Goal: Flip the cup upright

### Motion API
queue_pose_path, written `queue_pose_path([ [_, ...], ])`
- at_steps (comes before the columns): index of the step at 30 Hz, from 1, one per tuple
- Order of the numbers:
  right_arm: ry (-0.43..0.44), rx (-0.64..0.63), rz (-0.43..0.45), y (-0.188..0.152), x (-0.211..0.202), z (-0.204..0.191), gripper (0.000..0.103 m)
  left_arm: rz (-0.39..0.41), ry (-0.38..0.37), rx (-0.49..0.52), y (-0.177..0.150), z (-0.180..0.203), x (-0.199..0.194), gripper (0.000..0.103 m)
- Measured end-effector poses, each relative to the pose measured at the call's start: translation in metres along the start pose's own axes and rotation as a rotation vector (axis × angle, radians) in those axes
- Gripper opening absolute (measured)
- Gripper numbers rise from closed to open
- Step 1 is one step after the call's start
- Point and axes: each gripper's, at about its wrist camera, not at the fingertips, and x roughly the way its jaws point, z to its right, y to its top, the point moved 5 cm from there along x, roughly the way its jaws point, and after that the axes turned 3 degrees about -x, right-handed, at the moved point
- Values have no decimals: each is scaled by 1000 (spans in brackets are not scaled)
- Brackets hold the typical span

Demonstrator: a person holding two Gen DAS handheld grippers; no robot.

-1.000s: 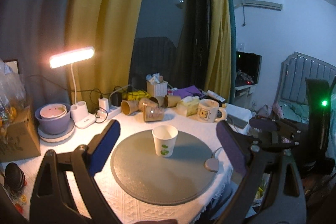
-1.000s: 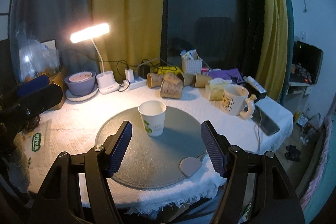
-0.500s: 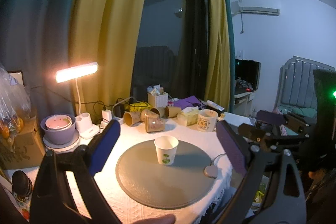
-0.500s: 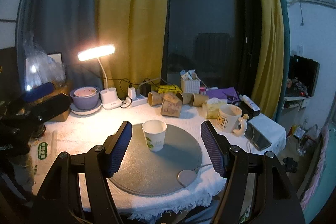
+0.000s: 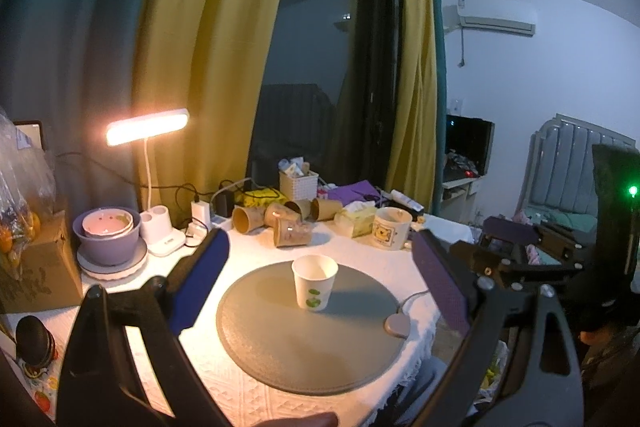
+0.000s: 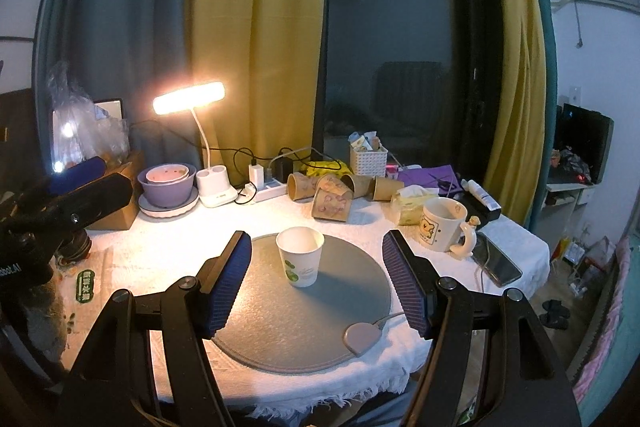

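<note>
The white paper cup with green leaf print (image 6: 300, 256) stands upright, mouth up, on the round grey mat (image 6: 280, 331), toward the mat's 12 o'clock edge. The mat lies on the white textured tablecloth (image 6: 168, 239).

The right gripper (image 6: 316, 269) hovers over the mat's near side with its blue-padded jaws spread wide, holding nothing; the cup sits between the two pads in this view but apart from both. The left gripper (image 5: 320, 267) is likewise wide open and empty, its jaws framing the cup without touching it.

Beyond the cup, at 12 o'clock, several brown paper cups (image 6: 332, 203) lie on their sides. At 2 o'clock stands a cream ceramic mug with a bear picture (image 6: 442, 225). At 10 o'clock a lit white desk lamp (image 6: 188, 99) shines beside a lavender bowl (image 6: 168, 187) on a plate. A small grey pebble-shaped pad (image 6: 362, 337) rests at the mat's 5 o'clock rim.
</note>
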Motion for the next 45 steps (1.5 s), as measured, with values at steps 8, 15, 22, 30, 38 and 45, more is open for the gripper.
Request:
queue_pose_path([
  [8,6,-6,-9,0,1,-4,71,-7,-14,-29,0,-2,-1,94],
  [15,13,-13,-15,-2,3,-7,71,-6,-15,-44,-2,-3,-2,94],
  [22,15,-23,-21,-1,5,-11,71,0,29,-39,-3,-7,-2,94],
  [30,23,-33,-24,0,7,-14,71,-7,41,-47,-6,-10,1,94],
  [38,24,-34,-27,0,8,-15,71,-7,38,-44,-7,-9,1,94],
  [45,24,-34,-28,0,8,-15,71,-6,38,-43,-8,-7,1,94],
])
